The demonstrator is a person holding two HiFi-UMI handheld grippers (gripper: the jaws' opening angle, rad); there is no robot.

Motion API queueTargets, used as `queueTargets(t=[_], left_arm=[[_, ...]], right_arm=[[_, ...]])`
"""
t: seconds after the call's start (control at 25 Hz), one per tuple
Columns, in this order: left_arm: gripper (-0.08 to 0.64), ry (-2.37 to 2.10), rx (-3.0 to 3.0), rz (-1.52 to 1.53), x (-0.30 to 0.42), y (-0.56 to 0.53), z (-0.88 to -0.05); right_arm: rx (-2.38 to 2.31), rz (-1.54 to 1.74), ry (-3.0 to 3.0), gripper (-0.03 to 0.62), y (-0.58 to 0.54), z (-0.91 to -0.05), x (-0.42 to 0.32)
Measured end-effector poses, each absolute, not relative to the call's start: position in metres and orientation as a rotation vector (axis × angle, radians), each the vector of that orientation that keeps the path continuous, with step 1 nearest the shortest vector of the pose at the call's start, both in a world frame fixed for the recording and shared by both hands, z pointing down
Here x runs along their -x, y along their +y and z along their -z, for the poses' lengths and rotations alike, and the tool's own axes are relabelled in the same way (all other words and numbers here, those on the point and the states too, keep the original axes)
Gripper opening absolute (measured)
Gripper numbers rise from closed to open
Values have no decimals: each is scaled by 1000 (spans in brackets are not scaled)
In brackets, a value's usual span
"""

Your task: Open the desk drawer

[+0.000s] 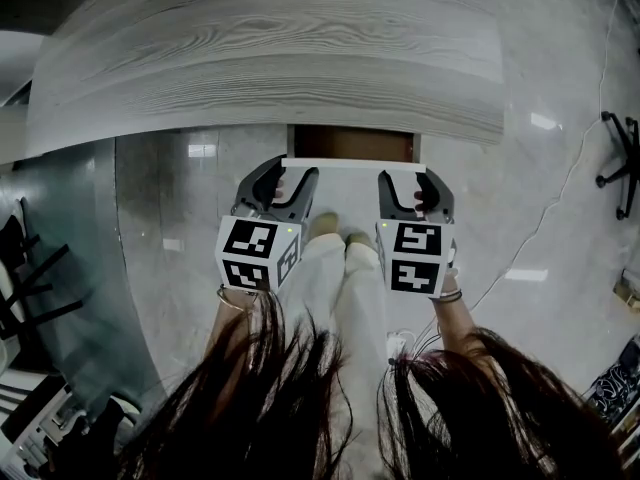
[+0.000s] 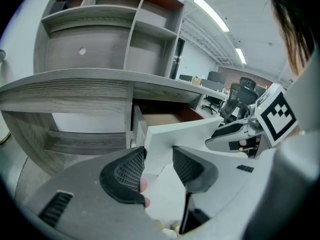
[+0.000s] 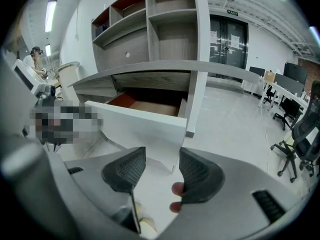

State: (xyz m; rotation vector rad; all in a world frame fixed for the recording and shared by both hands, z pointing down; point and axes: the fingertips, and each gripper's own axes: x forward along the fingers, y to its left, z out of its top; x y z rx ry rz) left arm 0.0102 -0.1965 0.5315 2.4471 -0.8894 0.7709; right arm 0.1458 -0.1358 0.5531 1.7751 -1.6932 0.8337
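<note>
The desk drawer is pulled out from under the grey wooden desktop (image 1: 270, 58). Its white front (image 1: 350, 163) faces me and its brown inside (image 1: 350, 143) shows behind. My left gripper (image 1: 285, 183) hangs just in front of the drawer front's left end, my right gripper (image 1: 405, 183) before its right end. In the left gripper view the jaws (image 2: 159, 166) stand open around empty air, with the white front (image 2: 180, 134) just beyond them. The right gripper (image 3: 162, 171) is open too, and the drawer front's (image 3: 135, 121) lower corner lies past its gap. Neither holds anything.
An open shelf unit (image 2: 110, 39) rises above the desktop. My legs and shoes (image 1: 335, 233) stand on the glossy floor under the drawer. A cable (image 1: 560, 183) and a chair base (image 1: 625, 158) lie to the right, office chairs (image 3: 300, 134) farther off, and a dark glass panel (image 1: 60, 268) at left.
</note>
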Motion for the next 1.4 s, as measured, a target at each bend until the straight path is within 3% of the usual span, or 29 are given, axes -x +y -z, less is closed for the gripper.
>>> queueTargets(t=[1.4], left_arm=[[167,-855,-2431,-880,-1,-168,-557]], right_arm=[[-1737,-882,-1665,216,-109,-578,-137]])
